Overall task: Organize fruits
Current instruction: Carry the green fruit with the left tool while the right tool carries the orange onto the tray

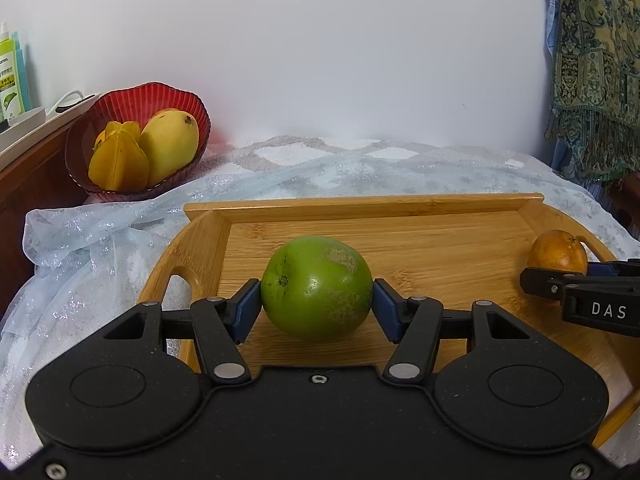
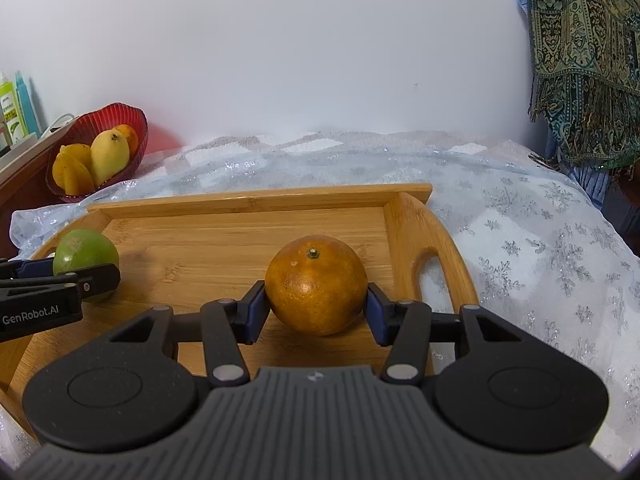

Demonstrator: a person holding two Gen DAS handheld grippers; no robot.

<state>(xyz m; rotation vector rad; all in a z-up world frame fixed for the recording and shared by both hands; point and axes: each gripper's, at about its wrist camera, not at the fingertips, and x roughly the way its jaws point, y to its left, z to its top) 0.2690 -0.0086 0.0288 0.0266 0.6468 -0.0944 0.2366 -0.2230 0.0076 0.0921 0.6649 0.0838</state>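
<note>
Green fruit (image 1: 316,288) and orange (image 2: 316,285), both resting on the floor of the wooden tray (image 1: 400,236), green at the left, orange at the right, well apart. The green fruit is clamped across its middle by the blue pads of the left claw (image 1: 317,300), set at about half span; the orange is likewise held by the right claw (image 2: 316,300). Both grips are taken on round, smooth skins along a narrow contact line, so a fruit may be squeezed out forward or rolled between the pads if it is lifted quickly or tilted. At far left the red bowl (image 1: 138,98) is shown, already holding a mango (image 1: 170,150) and a starfruit (image 1: 118,164); if it is the destination, little room is judged to remain, and a fruit released onto the pile may roll over the low rim. The bowl stands on a loose, shiny cloth (image 2: 520,220), a surface on which it may be tipped or shifted when nudged. A claw may also catch the tray's raised far wall in crossing.
</note>
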